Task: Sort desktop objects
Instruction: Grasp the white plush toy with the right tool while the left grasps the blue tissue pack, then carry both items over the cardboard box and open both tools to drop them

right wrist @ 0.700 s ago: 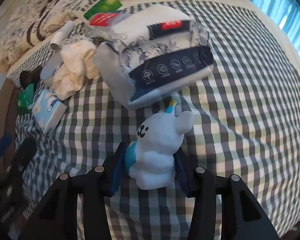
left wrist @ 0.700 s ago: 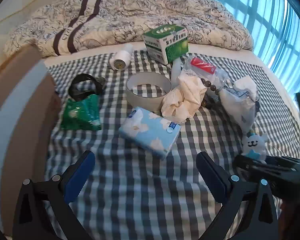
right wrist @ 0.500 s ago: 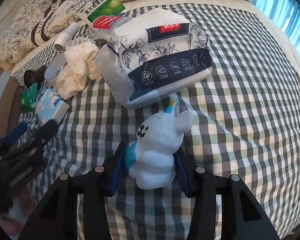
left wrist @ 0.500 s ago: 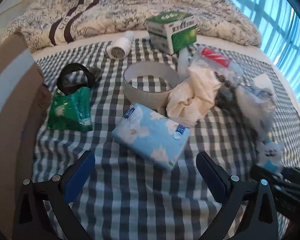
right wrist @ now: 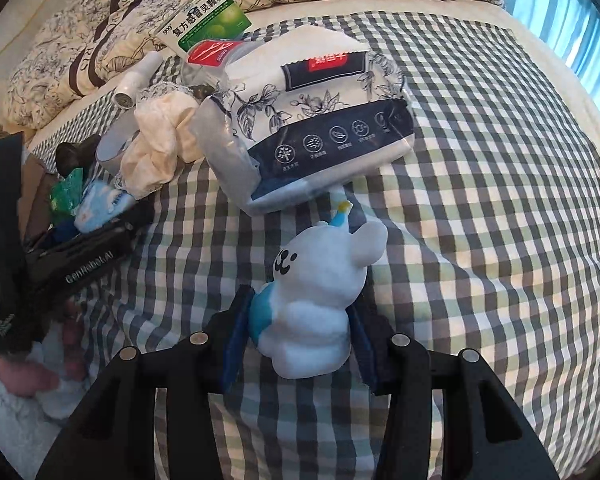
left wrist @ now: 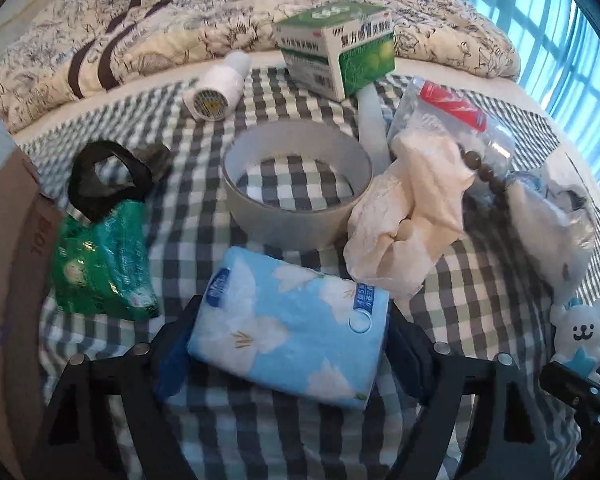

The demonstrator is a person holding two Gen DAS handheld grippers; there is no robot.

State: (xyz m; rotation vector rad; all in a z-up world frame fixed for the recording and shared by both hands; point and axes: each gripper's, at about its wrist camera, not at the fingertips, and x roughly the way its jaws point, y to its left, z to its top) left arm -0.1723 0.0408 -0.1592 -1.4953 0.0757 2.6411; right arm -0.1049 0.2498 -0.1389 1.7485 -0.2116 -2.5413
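Checked bedsheet (left wrist: 300, 432): your left gripper (left wrist: 288, 344) grips the blue tissue pack (left wrist: 292, 340); tape ring (left wrist: 296, 188) at 12 o'clock. Your right gripper (right wrist: 300, 344) clamps the white bear figure (right wrist: 320, 296); floral tissue pack (right wrist: 316, 128) beyond.

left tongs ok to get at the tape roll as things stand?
Probably not directly. The left tongs already straddle the blue tissue pack, which lies between them and the tape roll. The roll's top is uncovered, so going over the pack looks feasible.
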